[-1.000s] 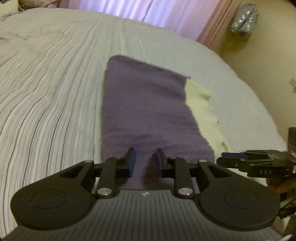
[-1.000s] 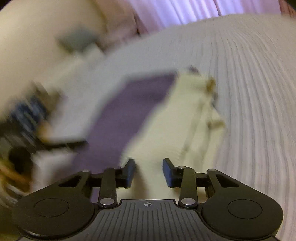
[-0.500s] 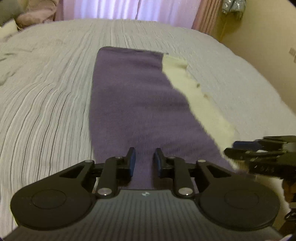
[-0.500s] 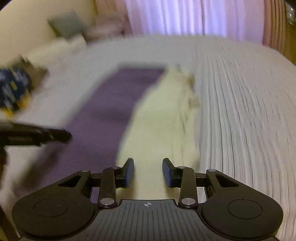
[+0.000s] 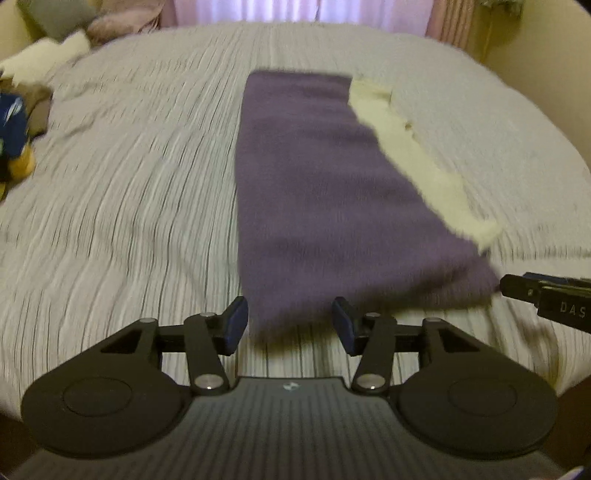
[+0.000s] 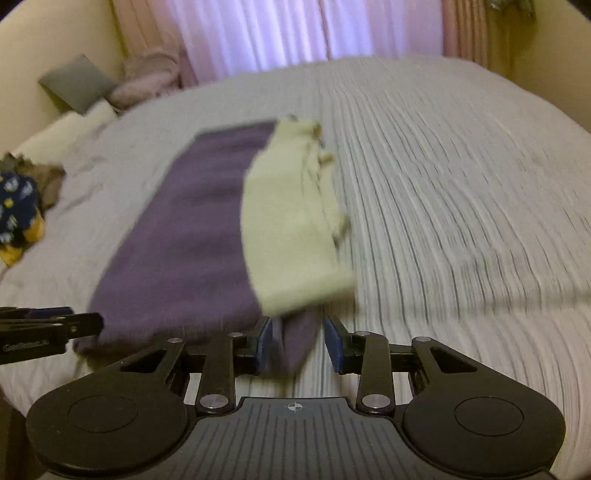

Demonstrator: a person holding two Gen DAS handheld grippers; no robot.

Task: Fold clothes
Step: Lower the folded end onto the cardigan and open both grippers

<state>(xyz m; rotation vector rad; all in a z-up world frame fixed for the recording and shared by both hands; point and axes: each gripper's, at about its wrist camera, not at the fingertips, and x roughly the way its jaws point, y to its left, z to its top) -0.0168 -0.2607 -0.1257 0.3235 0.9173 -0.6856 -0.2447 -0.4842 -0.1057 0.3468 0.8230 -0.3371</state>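
1. Purple garment [image 5: 325, 199], folded long, lies flat on bed [image 5: 129, 184]; cream layer [image 5: 417, 162] along its right edge.
2. Left gripper [image 5: 290, 325]: jaws open, at near hem.
3. Right gripper [image 6: 297, 345]: jaws open, purple corner between, ungripped.

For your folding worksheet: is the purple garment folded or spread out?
Folded: the purple garment lies as a long narrow strip on the bed, cream layer alongside.

Dim room, backlit curtains [image 6: 295, 33], motion blur, fisheye-curved edges
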